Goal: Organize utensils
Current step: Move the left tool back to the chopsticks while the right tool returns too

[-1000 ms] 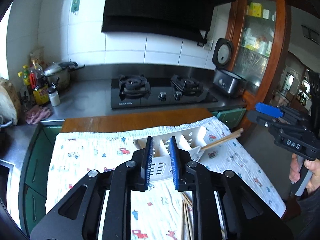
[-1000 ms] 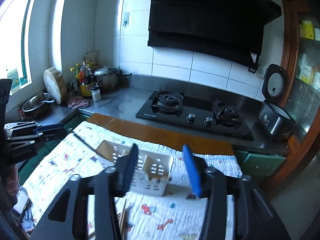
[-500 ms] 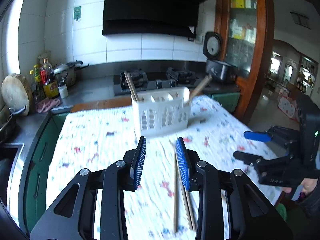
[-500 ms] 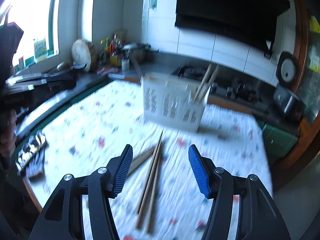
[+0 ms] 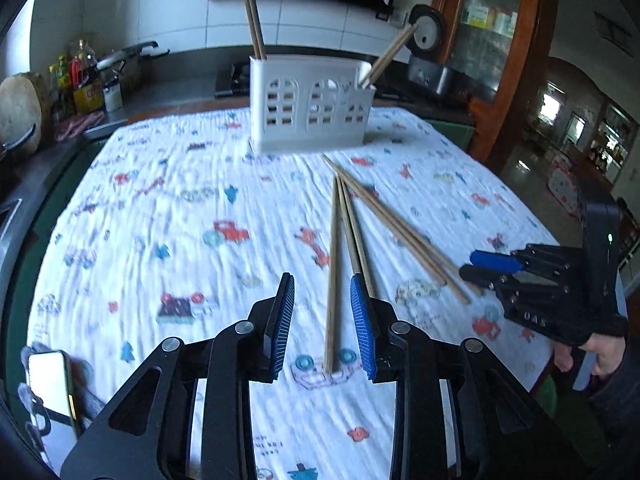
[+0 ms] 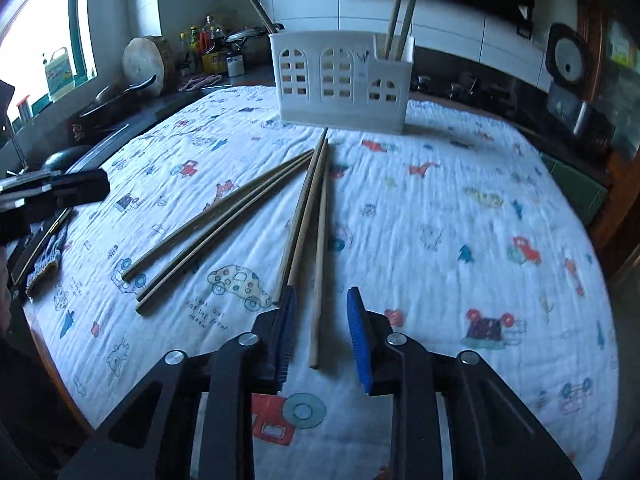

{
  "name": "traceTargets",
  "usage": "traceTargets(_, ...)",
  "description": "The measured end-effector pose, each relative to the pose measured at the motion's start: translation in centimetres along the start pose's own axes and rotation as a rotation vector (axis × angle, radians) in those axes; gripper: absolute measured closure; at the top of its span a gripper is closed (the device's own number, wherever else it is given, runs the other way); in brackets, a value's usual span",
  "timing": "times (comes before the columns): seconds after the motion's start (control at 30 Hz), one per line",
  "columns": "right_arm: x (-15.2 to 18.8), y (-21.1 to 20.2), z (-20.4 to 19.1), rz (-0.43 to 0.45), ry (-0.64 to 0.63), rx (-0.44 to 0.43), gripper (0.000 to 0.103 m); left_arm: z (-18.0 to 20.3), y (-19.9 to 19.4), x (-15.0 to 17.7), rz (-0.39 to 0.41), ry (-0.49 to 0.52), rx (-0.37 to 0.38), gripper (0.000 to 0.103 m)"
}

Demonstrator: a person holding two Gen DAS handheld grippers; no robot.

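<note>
Both grippers had dropped from above the white caddy [image 5: 310, 106] to the loose chopsticks [image 6: 316, 248] on the cloth-covered counter [image 6: 460, 220]. Left gripper [image 5: 323, 320] and right gripper [image 6: 321, 332] were spread, each straddling one stick, so pickups looked next.

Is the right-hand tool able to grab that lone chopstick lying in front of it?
Probably yes. The right tool is open, and the lone chopstick lies flat on the cloth with its near end between the fingers, nothing covering it.
</note>
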State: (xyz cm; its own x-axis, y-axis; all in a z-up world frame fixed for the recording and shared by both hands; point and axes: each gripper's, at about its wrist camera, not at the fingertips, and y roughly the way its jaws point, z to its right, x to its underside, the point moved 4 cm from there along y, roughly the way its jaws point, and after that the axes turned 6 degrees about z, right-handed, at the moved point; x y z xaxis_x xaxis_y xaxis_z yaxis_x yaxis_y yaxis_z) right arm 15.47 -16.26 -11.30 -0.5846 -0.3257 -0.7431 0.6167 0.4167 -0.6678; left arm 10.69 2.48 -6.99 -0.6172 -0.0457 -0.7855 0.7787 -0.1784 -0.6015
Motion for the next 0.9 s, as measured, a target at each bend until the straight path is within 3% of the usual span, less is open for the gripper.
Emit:
traceTargets(0.43, 0.1, 1.6, 0.2, -0.035, 0.022, 0.017, 0.092, -0.1, 3.7, 2.7, -0.096, -0.014, 0.022, 0.075)
traceTargets(0.67, 0.2, 1.8, 0.2, -0.03, 0.017, 0.028, 0.094, 0.2, 5.4, 2.9, -0.118, -0.004, 0.029, 0.087)
traceTargets(0.9, 0.2, 1.8, 0.1, -0.03, 0.015, 0.029, 0.094, 0.6, 6.4, 2.8, -0.128, 0.01, 0.02, 0.088)
